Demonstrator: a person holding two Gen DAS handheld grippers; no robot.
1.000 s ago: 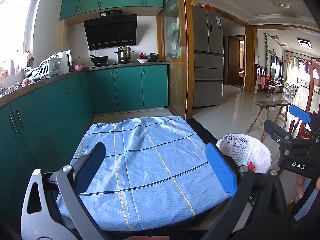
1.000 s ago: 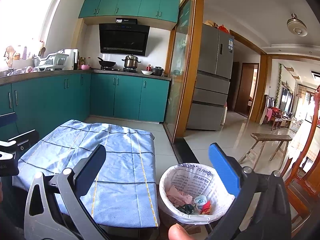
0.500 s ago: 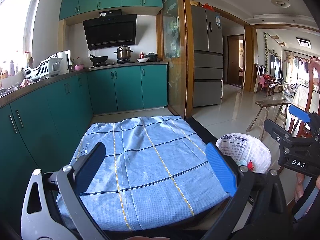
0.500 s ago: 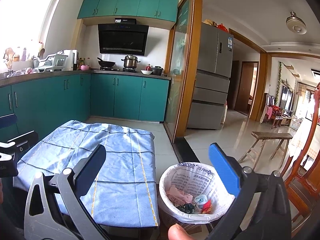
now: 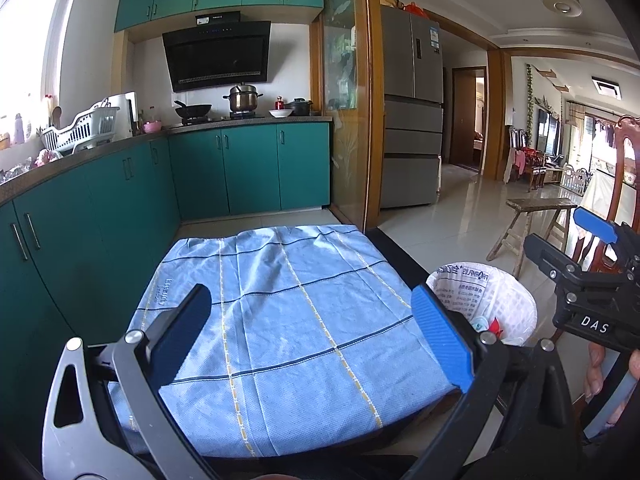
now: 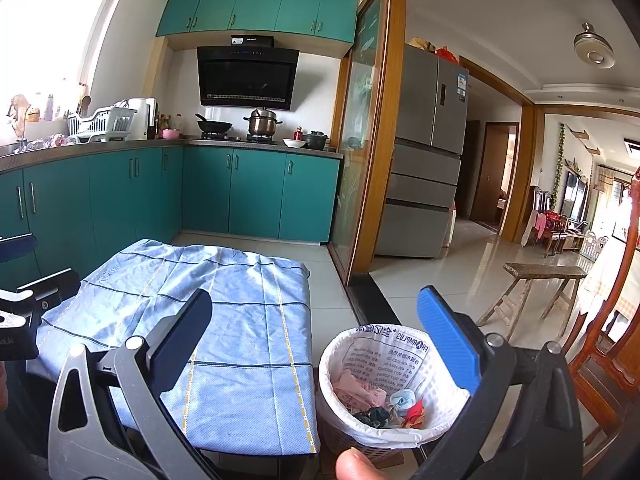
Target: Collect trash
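Note:
A small table under a blue checked cloth (image 5: 288,312) (image 6: 224,320) stands in front of me with nothing lying on the cloth. A white-lined trash basket (image 6: 384,364) (image 5: 504,304) stands on the floor at the table's right side, with pink, blue, red and dark scraps (image 6: 384,404) in it. My left gripper (image 5: 312,336) is open and empty above the cloth's near half. My right gripper (image 6: 316,348) is open and empty, above the gap between table edge and basket; it also shows from the side in the left wrist view (image 5: 588,264).
Teal kitchen cabinets (image 5: 120,200) run along the left and back, with a dish rack (image 5: 80,130), pans and a pot on the counter. A wooden stool (image 6: 536,280) and a red wooden chair (image 6: 612,344) stand to the right on the tiled floor. A fridge (image 6: 428,184) stands behind.

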